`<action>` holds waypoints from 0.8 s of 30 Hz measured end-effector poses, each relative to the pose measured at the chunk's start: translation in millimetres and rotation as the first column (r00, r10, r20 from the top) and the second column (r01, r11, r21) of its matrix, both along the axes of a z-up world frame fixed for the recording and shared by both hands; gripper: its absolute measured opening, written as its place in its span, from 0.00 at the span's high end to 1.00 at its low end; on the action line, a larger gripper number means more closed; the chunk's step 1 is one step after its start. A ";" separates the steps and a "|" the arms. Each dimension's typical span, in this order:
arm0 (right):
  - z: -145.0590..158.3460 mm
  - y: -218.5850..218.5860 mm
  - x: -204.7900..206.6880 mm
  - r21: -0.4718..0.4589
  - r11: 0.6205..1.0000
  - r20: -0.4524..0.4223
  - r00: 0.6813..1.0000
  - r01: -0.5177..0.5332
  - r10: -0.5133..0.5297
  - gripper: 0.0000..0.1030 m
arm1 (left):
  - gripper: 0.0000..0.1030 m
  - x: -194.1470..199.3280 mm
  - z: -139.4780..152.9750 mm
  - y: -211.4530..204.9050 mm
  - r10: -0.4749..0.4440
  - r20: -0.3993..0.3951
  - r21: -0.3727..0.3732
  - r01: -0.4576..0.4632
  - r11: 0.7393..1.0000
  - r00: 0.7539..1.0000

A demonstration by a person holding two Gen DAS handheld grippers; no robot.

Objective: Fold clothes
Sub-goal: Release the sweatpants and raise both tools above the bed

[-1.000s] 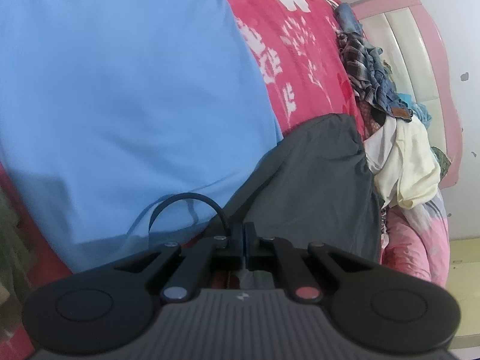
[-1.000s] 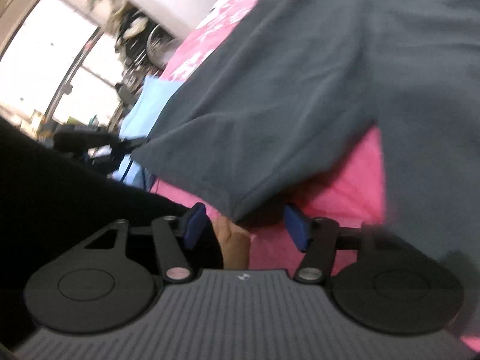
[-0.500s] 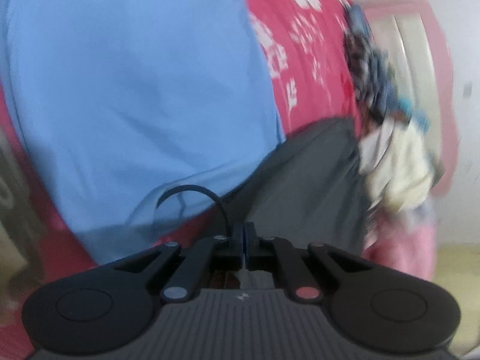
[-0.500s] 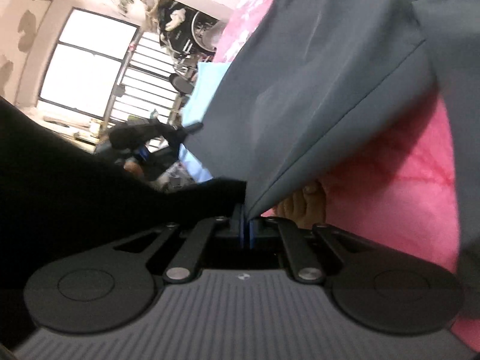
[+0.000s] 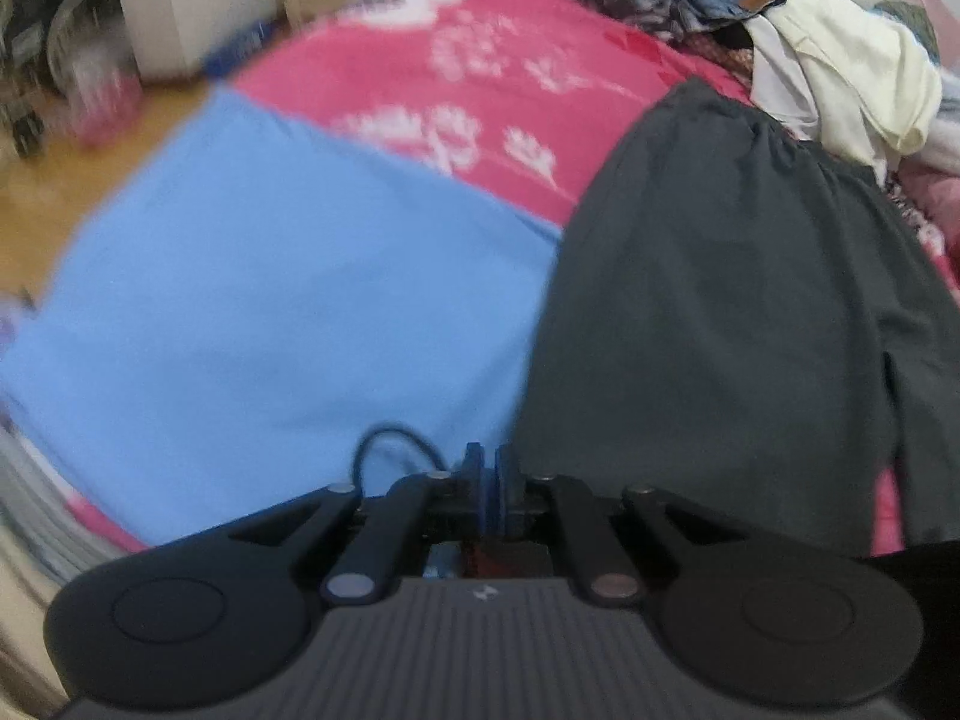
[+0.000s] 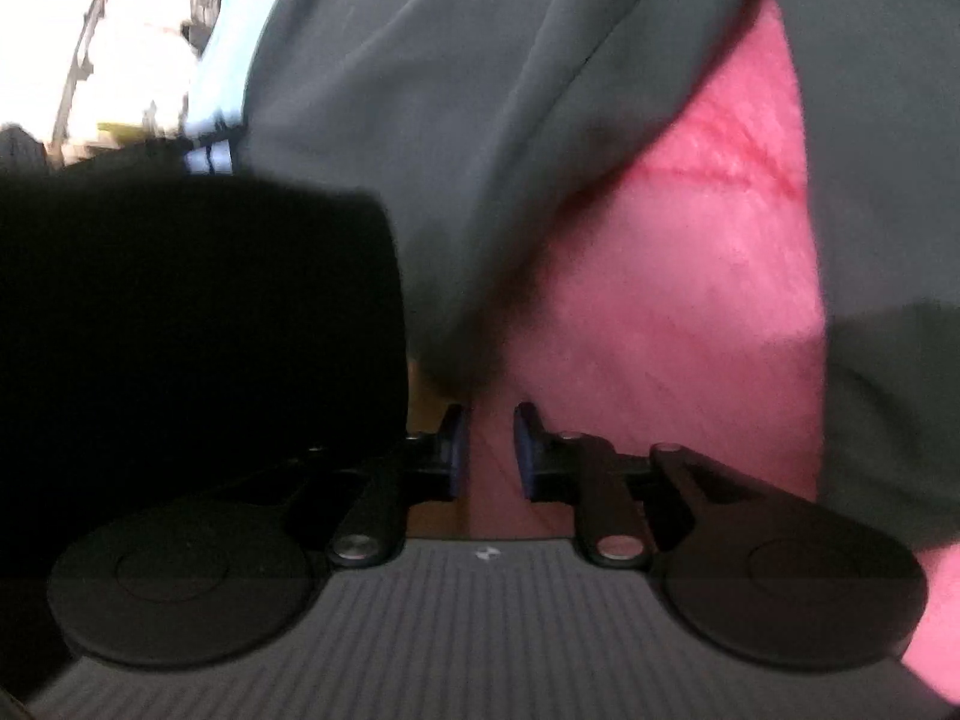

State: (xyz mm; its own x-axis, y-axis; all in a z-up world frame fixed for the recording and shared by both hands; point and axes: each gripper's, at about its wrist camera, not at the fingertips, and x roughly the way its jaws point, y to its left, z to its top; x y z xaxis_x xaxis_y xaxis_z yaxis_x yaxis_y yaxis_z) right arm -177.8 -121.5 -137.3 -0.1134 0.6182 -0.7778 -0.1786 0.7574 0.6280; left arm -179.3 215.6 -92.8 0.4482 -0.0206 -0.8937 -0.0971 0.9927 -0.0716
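A dark grey pair of shorts (image 5: 720,312) lies spread on the pink bedcover, waistband at the far end. My left gripper (image 5: 487,480) is shut at the shorts' near left hem corner; whether it pinches the cloth I cannot tell for sure. A light blue garment (image 5: 270,294) lies flat to the left. In the right wrist view the grey shorts (image 6: 480,120) hang close above my right gripper (image 6: 487,450), whose blue pads stand slightly apart with nothing between them.
A heap of mixed clothes (image 5: 810,42) lies at the far right of the bed. The pink floral bedcover (image 5: 480,78) shows between the garments. A white cabinet (image 5: 162,6) and wooden floor are at the far left. A black mass (image 6: 180,330) blocks the right wrist view's left.
My right gripper, shut on the shorts' hem half a second ago, has opened slightly and the hem is out of it. My left gripper stayed shut and swung so the shorts lie ahead.
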 end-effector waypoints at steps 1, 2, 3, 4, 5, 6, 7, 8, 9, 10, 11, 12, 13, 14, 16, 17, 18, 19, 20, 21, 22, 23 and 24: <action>8.9 -1.3 1.5 -0.013 1.000 0.028 0.999 -0.025 0.025 0.81 | 0.85 -0.3 3.8 0.0 -0.006 0.014 0.034 0.005 0.999 1.000; 19.2 -3.4 3.3 -0.030 0.998 0.060 0.997 -0.053 0.054 0.80 | 0.73 -0.3 6.8 -0.6 -0.013 0.023 0.059 0.012 0.998 1.000; 29.4 -8.3 6.0 -0.045 0.997 0.095 0.994 -0.058 0.062 0.79 | 0.68 0.0 9.4 0.4 -0.018 0.028 0.073 0.015 0.997 0.999; 39.3 -15.9 9.6 -0.056 0.998 0.134 0.990 -0.041 0.048 0.79 | 0.64 -0.4 11.9 1.4 -0.021 0.032 0.086 0.018 0.996 0.999; 49.2 -23.5 13.3 -0.067 0.997 0.173 0.984 -0.023 0.035 0.78 | 0.64 -2.5 14.0 2.1 -0.018 0.037 0.094 0.014 0.995 0.999; 59.1 -31.1 16.9 -0.077 0.997 0.212 0.977 -0.005 0.022 0.78 | 0.64 -1.0 16.5 2.0 -0.013 0.047 0.105 0.008 0.994 0.999; 69.0 -38.8 20.5 -0.086 0.996 0.251 0.968 0.013 0.009 0.78 | 0.64 0.1 18.5 1.7 -0.009 0.063 0.114 0.001 0.993 0.998; 76.8 -46.7 25.1 -0.083 0.995 0.290 0.957 0.052 -0.026 0.77 | 0.61 -0.9 20.5 3.7 -0.004 0.075 0.119 -0.005 0.993 0.997; 82.2 -55.0 30.6 -0.065 0.992 0.330 0.940 0.113 -0.086 0.77 | 0.60 2.4 21.3 3.2 0.000 0.083 0.118 -0.010 0.993 0.997; 86.5 -61.4 35.4 -0.044 0.985 0.370 0.919 0.167 -0.139 0.76 | 0.59 3.1 22.5 4.6 0.004 0.084 0.106 -0.013 0.994 0.996; 87.0 -62.8 41.4 -0.038 0.978 0.409 0.896 0.207 -0.174 0.76 | 0.59 3.9 23.7 6.0 0.008 0.084 0.094 -0.016 0.995 0.996; 85.0 -60.9 49.7 -0.048 0.970 0.446 0.874 0.238 -0.193 0.76 | 0.59 5.4 24.8 6.8 0.012 0.086 0.081 -0.019 0.997 0.996; 82.7 -59.8 55.7 -0.073 0.965 0.475 0.859 0.254 -0.190 0.76 | 0.58 9.7 25.5 5.6 0.014 0.091 0.069 -0.021 0.997 0.996; 80.0 -59.3 59.4 -0.115 0.961 0.496 0.853 0.252 -0.165 0.76 | 0.57 13.8 26.2 4.3 0.016 0.097 0.058 -0.022 0.998 0.995; 74.6 -58.5 66.8 -0.198 0.947 0.533 0.838 0.252 -0.111 0.76 | 0.55 20.9 27.5 0.0 0.012 0.113 0.048 -0.017 0.999 0.994; 71.9 -58.0 70.5 -0.239 0.938 0.550 0.831 0.252 -0.084 0.77 | 0.54 25.8 28.0 -3.6 0.008 0.121 0.044 -0.013 0.999 0.993; 69.2 -57.6 74.2 -0.279 0.926 0.565 0.823 0.254 -0.055 0.77 | 0.53 30.7 27.9 -7.7 0.003 0.127 0.040 -0.009 0.999 0.992; 66.5 -57.2 77.9 -0.319 0.913 0.579 0.815 0.255 -0.026 0.77 | 0.53 36.2 27.9 -12.2 -0.005 0.133 0.033 0.000 0.999 0.991; 63.8 -56.7 81.6 -0.358 0.897 0.591 0.807 0.258 0.004 0.78 | 0.52 42.1 27.9 -17.7 -0.017 0.142 0.022 0.014 1.000 0.990; 61.1 -56.3 85.3 -0.397 0.880 0.602 0.798 0.261 0.034 0.78 | 0.52 47.6 27.6 -23.8 -0.034 0.147 0.013 0.032 0.999 0.989; 61.1 -56.7 91.8 -0.428 0.868 0.611 0.789 0.253 0.071 0.78 | 0.52 53.4 27.3 -30.2 -0.052 0.153 0.005 0.052 0.999 0.987; 63.6 -60.7 103.3 -0.459 0.857 0.618 0.777 0.235 0.117 0.77 | 0.51 60.3 27.2 -37.2 -0.077 0.161 0.001 0.077 0.997 0.984; 65.7 -67.7 116.8 -0.494 0.841 0.623 0.765 0.220 0.166 0.74 | 0.51 66.4 26.8 -43.7 -0.095 0.168 0.003 0.096 0.995 0.981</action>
